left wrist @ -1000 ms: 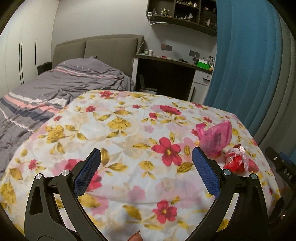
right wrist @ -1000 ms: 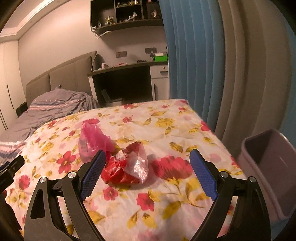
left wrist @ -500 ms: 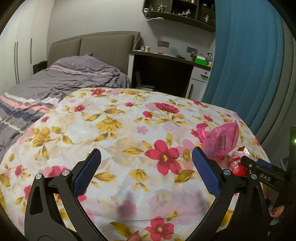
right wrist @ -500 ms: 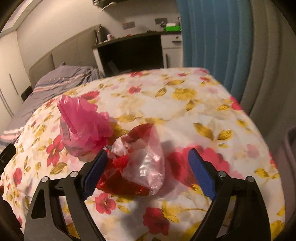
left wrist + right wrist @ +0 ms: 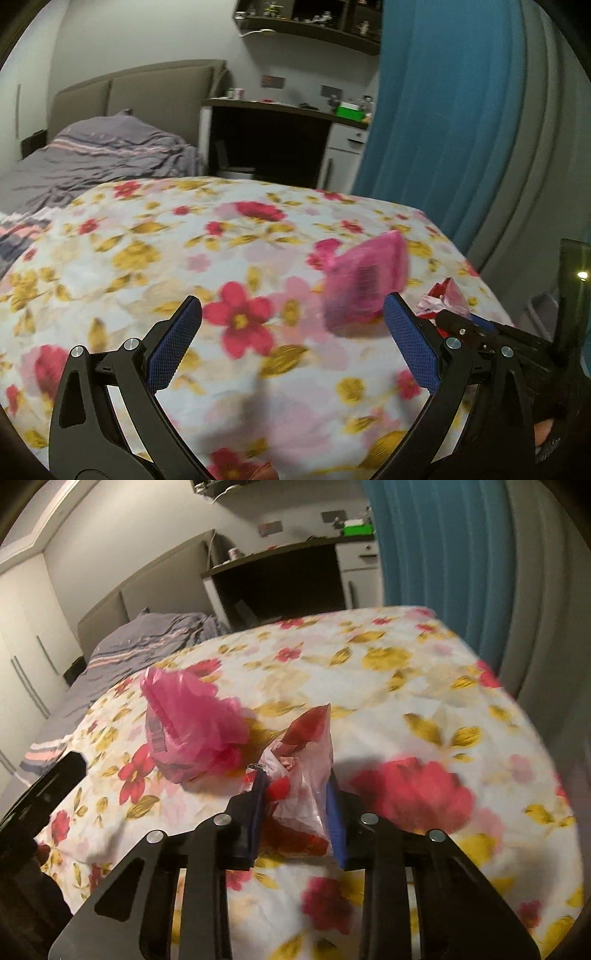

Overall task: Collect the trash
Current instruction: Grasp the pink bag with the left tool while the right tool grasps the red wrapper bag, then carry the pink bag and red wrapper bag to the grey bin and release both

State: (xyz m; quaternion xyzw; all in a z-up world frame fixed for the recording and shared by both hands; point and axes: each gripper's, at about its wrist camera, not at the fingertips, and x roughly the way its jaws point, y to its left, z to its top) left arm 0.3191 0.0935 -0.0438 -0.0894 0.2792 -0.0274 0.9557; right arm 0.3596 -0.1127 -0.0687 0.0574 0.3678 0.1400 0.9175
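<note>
A crumpled red and clear plastic bag [image 5: 301, 775] lies on the floral bedspread [image 5: 406, 686]. My right gripper [image 5: 295, 794] is shut on it, blue pads pressed on both sides. A pink plastic bag [image 5: 188, 723] lies just left of it, touching it. In the left wrist view the pink bag [image 5: 364, 284] sits just ahead of my open left gripper [image 5: 293, 332], near its right finger. The red bag [image 5: 443, 299] shows beyond that finger, with the right gripper [image 5: 491, 332] on it.
A grey striped duvet [image 5: 92, 162] covers the far left of the bed. A dark desk [image 5: 280, 140] stands behind the bed, with a blue curtain [image 5: 436, 122] to the right. The bed's right edge drops off near the curtain.
My right gripper moved forward and closed on the red and clear bag. My left gripper moved right, toward the pink bag, and stayed open.
</note>
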